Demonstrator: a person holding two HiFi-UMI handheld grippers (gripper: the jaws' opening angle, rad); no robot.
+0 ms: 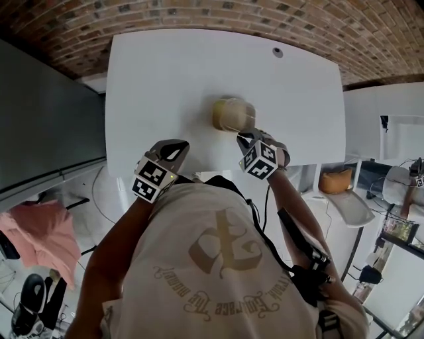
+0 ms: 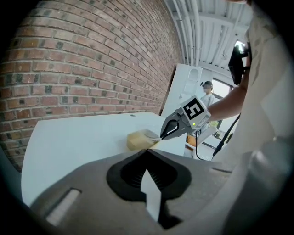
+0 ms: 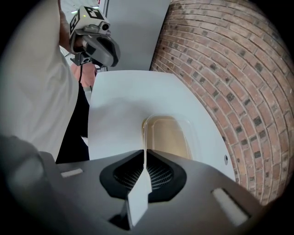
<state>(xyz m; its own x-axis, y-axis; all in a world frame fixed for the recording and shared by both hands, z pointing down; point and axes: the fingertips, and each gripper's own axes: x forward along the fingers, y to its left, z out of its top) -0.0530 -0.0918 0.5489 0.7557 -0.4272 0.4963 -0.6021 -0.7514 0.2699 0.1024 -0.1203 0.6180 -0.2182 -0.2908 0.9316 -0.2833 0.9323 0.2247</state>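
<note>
A clear lidded plastic container (image 1: 233, 114) with tan contents sits on the white table (image 1: 165, 79), near its front edge. My right gripper (image 1: 248, 136) is shut with nothing in it, and its tip is right at the container's near side; I cannot tell whether they touch. In the right gripper view the container (image 3: 167, 135) lies just beyond the shut jaws. My left gripper (image 1: 179, 144) is shut and empty over the table's front edge, left of the container. The left gripper view shows the container (image 2: 140, 140) and the right gripper (image 2: 161, 136) at its edge.
A brick wall (image 1: 218, 13) runs behind the table. A small grey grommet (image 1: 277, 51) sits at the table's far right. A dark panel (image 1: 40, 119) stands to the left and white furniture (image 1: 397, 126) to the right. An orange bag (image 1: 334, 180) and pink cloth (image 1: 40, 232) lie lower down.
</note>
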